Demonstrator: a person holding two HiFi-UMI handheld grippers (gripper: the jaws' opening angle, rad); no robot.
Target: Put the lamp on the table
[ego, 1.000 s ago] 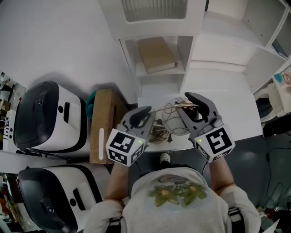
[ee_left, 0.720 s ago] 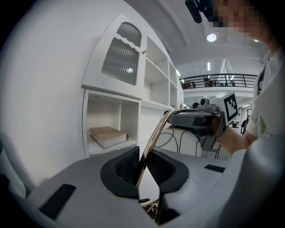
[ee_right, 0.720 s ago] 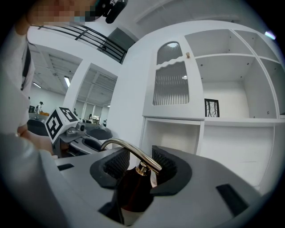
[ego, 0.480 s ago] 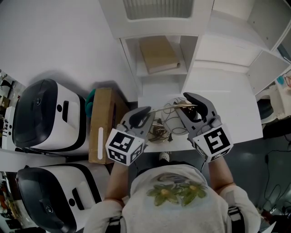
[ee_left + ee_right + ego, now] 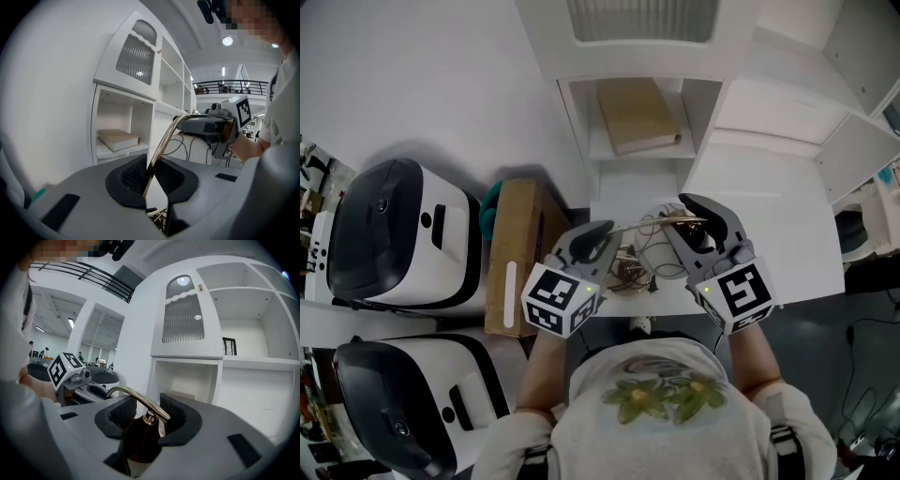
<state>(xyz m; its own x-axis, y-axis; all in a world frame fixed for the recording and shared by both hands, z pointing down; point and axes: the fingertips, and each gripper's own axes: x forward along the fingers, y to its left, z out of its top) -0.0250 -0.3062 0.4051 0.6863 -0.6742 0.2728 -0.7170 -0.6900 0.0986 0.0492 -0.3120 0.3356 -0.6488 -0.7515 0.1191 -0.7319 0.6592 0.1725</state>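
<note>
Since the earlier frame only the view has drifted; both tools hold their place. At lower centre, the left gripper (image 5: 592,242) is clenched on the thin brass arm of the lamp (image 5: 647,223). The right gripper (image 5: 694,220) clasps the lamp's dark brown body above the white table (image 5: 787,234). One cable tangle (image 5: 661,255) lies beneath. At the left are one cardboard box (image 5: 517,244) and two white-and-black machines (image 5: 389,239) (image 5: 403,403). At top centre, one tan book (image 5: 637,114) lies in the white shelf unit (image 5: 581,122).

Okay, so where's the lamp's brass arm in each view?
Head view: the brass arm bridges the left hand-held gripper and right hand-held gripper.
Left gripper view: it rises from the jaws at centre, bending right.
Right gripper view: it curves left above the dark lamp body, centre-low.
Shared landmark: the ribbed cabinet door, high in every view.
</note>
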